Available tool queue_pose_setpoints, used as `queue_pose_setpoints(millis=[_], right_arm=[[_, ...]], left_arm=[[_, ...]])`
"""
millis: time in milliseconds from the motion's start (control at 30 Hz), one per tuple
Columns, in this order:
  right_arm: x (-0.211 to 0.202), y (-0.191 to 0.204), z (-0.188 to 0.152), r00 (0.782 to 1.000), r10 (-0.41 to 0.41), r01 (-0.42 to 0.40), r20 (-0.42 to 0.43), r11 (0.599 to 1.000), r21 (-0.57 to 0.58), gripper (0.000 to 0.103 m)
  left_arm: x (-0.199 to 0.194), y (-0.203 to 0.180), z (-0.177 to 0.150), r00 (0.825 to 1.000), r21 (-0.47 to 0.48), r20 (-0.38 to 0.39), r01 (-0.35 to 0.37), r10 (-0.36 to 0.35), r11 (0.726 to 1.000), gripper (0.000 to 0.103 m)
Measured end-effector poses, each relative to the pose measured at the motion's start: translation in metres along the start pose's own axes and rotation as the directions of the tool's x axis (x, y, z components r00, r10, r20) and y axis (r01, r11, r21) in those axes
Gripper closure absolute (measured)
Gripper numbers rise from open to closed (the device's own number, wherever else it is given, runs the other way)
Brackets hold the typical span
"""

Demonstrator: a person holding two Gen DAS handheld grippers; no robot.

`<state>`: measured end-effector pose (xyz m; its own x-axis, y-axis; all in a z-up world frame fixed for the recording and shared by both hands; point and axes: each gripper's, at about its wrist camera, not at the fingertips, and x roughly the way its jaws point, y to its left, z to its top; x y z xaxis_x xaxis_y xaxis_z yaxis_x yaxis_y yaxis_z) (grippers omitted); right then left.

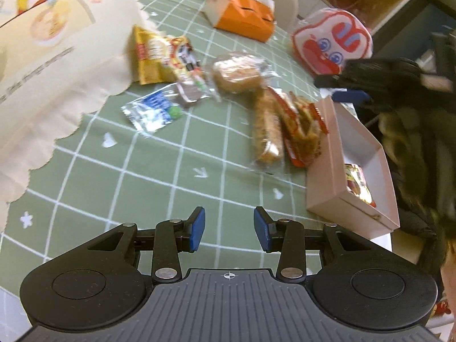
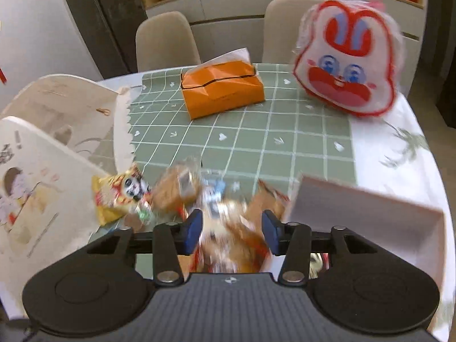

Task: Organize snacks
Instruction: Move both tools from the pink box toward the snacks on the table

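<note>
Two hand-held grippers working: right hand-held gripper [image 2: 231,232] hovering spread right over the snack pile [image 2: 228,219], pinching nothing visible; blurred. Long bars [image 1: 268,125] lying lengthwise ahead, beside the white box [image 1: 327,154]. Left hand-held gripper [image 1: 229,229] spread, empty, farther off.

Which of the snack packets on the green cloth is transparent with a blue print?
The flat clear packet with blue print, lying alone nearest the paper bag; the others are yellow, brown or red.
</note>
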<state>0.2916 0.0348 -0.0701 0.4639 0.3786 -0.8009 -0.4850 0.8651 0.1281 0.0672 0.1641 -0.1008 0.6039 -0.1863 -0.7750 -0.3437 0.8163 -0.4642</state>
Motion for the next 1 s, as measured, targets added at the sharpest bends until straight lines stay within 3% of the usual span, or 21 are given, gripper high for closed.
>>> queue_pose_setpoints(millis=[133, 233, 267, 400, 533, 633, 800, 933, 1000], right_arm=[[0.048, 0.003, 0.016, 0.993, -0.109, 0.108, -0.039, 0.994, -0.037, 0.059], [0.076, 0.003, 0.012, 0.984, -0.157, 0.149, -0.09, 0.985, -0.087, 0.081], [0.077, 0.003, 0.009, 0.984, -0.158, 0.151, -0.085, 0.985, -0.086, 0.081], [0.061, 0.008, -0.004, 0.991, -0.024, 0.018, -0.129, 0.999, -0.042, 0.081], [0.035, 0.02, -0.034, 0.975, 0.13, -0.136, -0.181, 0.991, -0.021, 0.081], [0.016, 0.022, -0.06, 0.965, 0.187, -0.189, -0.187, 0.982, 0.002, 0.081], [-0.013, 0.029, -0.107, 0.97, 0.186, -0.197, -0.156, 0.979, -0.056, 0.078], [-0.037, 0.031, -0.139, 0.989, 0.106, -0.12, -0.103, 0.983, -0.141, 0.068], [-0.05, 0.03, -0.153, 0.995, 0.078, -0.088, -0.062, 0.977, -0.195, 0.067]], left_arm=[[-0.004, 0.012, -0.004, 1.0, -0.01, -0.007, 0.007, -0.007, 1.0, 0.061], [-0.006, 0.02, -0.006, 1.0, -0.015, -0.013, 0.001, -0.001, 1.0, 0.061], [-0.007, 0.023, -0.007, 1.0, -0.02, -0.013, -0.003, 0.002, 1.0, 0.061], [-0.007, 0.032, -0.004, 1.0, -0.051, -0.008, 0.002, -0.002, 0.999, 0.061], [-0.008, 0.028, 0.005, 0.999, -0.057, 0.012, 0.033, -0.033, 0.998, 0.061], [-0.01, 0.017, 0.015, 0.998, -0.028, 0.039, 0.045, -0.044, 0.999, 0.061], [0.0, -0.006, 0.024, 0.999, 0.047, 0.022, 0.044, -0.045, 0.998, 0.061], [0.01, -0.03, 0.017, 0.999, 0.134, -0.024, 0.043, -0.041, 0.99, 0.061], [0.015, -0.045, 0.01, 0.998, 0.202, -0.043, 0.043, -0.035, 0.978, 0.06]])
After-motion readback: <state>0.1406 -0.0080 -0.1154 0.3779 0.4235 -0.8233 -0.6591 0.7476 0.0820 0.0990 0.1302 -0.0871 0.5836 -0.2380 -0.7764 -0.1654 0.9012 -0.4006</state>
